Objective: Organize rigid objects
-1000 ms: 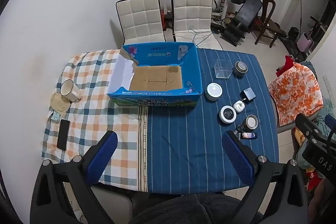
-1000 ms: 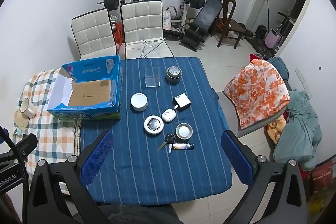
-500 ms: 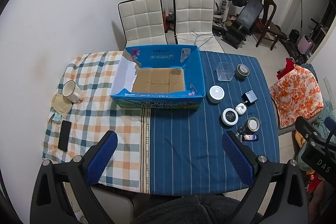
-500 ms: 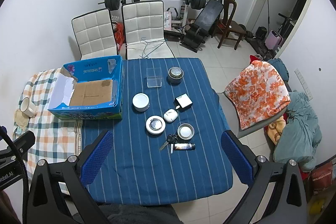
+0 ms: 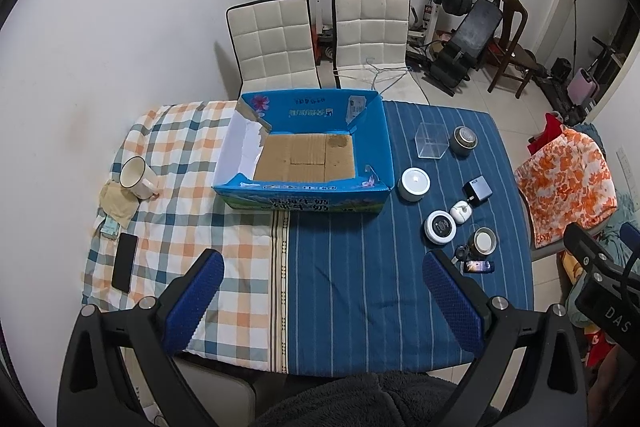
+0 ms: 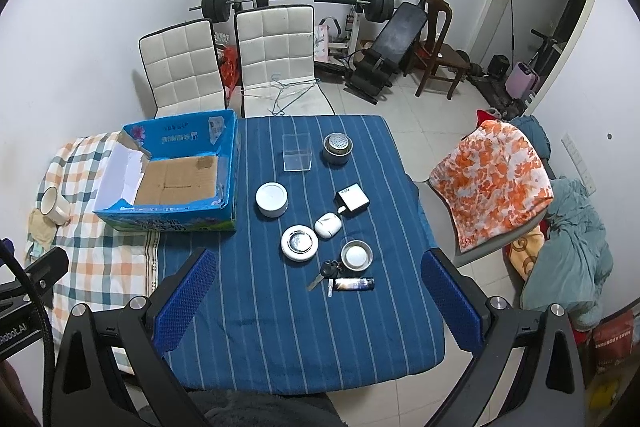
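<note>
Blue carton [image 5: 308, 163] open-topped, torn white flap, bare brown floor.

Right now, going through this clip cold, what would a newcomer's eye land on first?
Probably the open blue cardboard box, empty down to its brown floor, sitting mid-table where the checked cloth meets the blue striped cloth. Next, the cluster of small items to its right: a white round tin, a clear plastic box, keys and a lighter. Both tongs, left and right, hover wide open, holding nothing.
</note>
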`<move>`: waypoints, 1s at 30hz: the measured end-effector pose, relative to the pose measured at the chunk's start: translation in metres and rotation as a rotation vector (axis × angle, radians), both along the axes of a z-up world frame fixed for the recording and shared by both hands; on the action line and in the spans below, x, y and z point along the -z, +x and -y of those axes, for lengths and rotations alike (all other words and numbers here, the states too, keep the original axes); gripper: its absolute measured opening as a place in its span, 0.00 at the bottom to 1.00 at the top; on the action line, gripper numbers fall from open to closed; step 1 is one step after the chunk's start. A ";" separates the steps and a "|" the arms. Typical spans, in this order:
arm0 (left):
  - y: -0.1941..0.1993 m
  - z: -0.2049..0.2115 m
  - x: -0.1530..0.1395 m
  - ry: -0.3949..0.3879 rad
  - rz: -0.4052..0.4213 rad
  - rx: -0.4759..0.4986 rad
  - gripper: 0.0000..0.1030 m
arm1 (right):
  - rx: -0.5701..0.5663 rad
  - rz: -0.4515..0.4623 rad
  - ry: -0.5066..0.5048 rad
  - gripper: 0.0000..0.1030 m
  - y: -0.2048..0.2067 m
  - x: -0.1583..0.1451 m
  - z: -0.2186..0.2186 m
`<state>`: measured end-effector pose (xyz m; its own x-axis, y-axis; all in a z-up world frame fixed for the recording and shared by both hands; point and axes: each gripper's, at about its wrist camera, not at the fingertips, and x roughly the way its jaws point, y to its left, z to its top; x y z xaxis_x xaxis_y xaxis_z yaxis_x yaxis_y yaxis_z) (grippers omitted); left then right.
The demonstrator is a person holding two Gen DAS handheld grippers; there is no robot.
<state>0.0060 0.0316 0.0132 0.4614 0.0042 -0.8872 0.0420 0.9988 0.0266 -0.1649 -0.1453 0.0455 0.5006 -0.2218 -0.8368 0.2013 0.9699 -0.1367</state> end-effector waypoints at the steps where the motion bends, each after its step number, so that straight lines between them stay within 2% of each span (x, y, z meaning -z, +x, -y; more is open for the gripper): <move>1: 0.000 0.000 0.000 0.000 0.000 -0.001 0.99 | -0.001 0.001 0.001 1.00 0.000 -0.001 0.000; 10: 0.012 0.001 -0.004 -0.006 0.017 0.001 0.99 | 0.000 0.008 -0.004 1.00 0.005 -0.004 0.000; 30: 0.009 -0.006 -0.006 -0.003 0.041 -0.004 0.99 | -0.003 0.019 -0.005 1.00 0.014 -0.011 -0.004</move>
<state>0.0149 0.0380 0.0195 0.4977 0.0032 -0.8674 0.0368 0.9990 0.0248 -0.1507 -0.1416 0.0562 0.5172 -0.2241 -0.8260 0.2007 0.9700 -0.1376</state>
